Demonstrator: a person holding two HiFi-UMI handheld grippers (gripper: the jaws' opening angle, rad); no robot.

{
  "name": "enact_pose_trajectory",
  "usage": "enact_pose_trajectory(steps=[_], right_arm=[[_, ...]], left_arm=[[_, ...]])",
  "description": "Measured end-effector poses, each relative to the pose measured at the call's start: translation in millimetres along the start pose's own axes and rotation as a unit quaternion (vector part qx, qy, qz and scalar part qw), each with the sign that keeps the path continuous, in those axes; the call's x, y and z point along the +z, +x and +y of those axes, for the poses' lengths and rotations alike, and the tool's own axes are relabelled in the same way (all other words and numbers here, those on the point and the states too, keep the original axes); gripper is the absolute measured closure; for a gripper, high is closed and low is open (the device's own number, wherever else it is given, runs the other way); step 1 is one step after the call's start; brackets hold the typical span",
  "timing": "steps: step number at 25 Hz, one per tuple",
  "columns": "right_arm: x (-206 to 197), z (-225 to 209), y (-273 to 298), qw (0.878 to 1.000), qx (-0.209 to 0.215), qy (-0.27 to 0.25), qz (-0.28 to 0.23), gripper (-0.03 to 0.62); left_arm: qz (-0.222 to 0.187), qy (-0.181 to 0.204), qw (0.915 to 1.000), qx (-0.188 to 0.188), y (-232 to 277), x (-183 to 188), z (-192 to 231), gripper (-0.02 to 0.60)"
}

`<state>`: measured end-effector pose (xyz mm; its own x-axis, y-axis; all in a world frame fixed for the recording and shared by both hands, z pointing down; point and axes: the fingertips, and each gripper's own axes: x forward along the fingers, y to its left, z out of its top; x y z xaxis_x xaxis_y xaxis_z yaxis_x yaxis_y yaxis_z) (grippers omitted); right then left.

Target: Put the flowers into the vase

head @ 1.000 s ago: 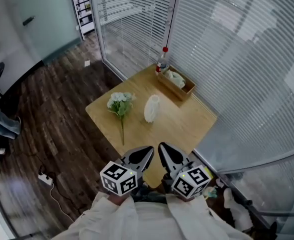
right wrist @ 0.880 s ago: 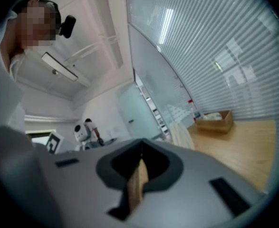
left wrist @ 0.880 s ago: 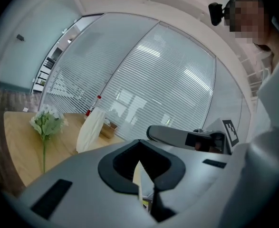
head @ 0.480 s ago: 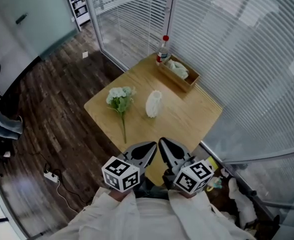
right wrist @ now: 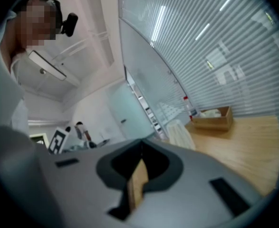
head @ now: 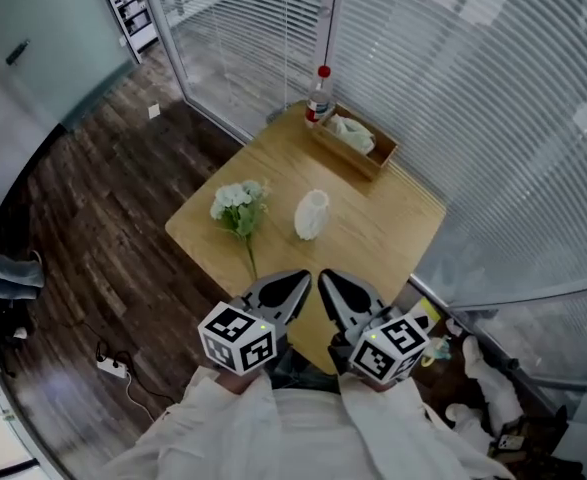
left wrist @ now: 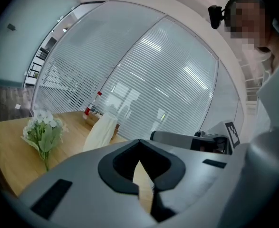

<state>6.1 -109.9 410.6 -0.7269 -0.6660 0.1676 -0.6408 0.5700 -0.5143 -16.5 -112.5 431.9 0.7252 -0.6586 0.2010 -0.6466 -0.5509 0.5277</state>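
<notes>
A bunch of white flowers [head: 238, 206] with green leaves and a long stem lies flat on the left half of the small wooden table [head: 393, 223]. A white ribbed vase [head: 312, 214] stands upright just right of the flowers. Both grippers hover side by side over the table's near corner, short of both things. My left gripper [head: 295, 284] is shut and empty, and my right gripper [head: 330, 284] is shut and empty. In the left gripper view the flowers [left wrist: 43, 129] and vase [left wrist: 101, 132] lie ahead. The right gripper view shows the vase [right wrist: 179, 134].
A wooden box [head: 353, 143] with crumpled white stuff sits at the table's far corner, a red-capped bottle [head: 319, 96] beside it. Glass walls with blinds close in behind and to the right. Dark wood floor lies left, with a power strip [head: 111, 366].
Both shut grippers have come forward towards the table's near corner. Flowers and vase have not moved on the table.
</notes>
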Motion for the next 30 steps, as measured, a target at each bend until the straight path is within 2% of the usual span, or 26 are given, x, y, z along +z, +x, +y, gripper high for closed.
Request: enact_pose_trajectory(steps=[8, 13, 20, 30], right_arm=[[-8.9, 2.3, 22.9, 1.000, -0.022, 0.010, -0.005, 0.580], [-19.8, 3.9, 27.0, 0.999, -0.032, 0.019, 0.001, 0.580], [-15.2, -2.0, 27.7, 0.999, -0.043, 0.015, -0.007, 0.580], [-14.3, -3.2, 33.5, 0.999, -0.032, 0.014, 0.004, 0.581]], left_arm=[[0.014, 0.001, 0.9991, -0.039, -5.1, 4.1, 15.5, 0.574], [0.022, 0.001, 0.9991, -0.037, -7.3, 3.0, 27.8, 0.574], [0.033, 0.000, 0.9990, -0.032, -7.4, -0.7, 35.5, 0.574], [0.034, -0.005, 0.9993, -0.017, -6.4, -1.1, 41.7, 0.574]])
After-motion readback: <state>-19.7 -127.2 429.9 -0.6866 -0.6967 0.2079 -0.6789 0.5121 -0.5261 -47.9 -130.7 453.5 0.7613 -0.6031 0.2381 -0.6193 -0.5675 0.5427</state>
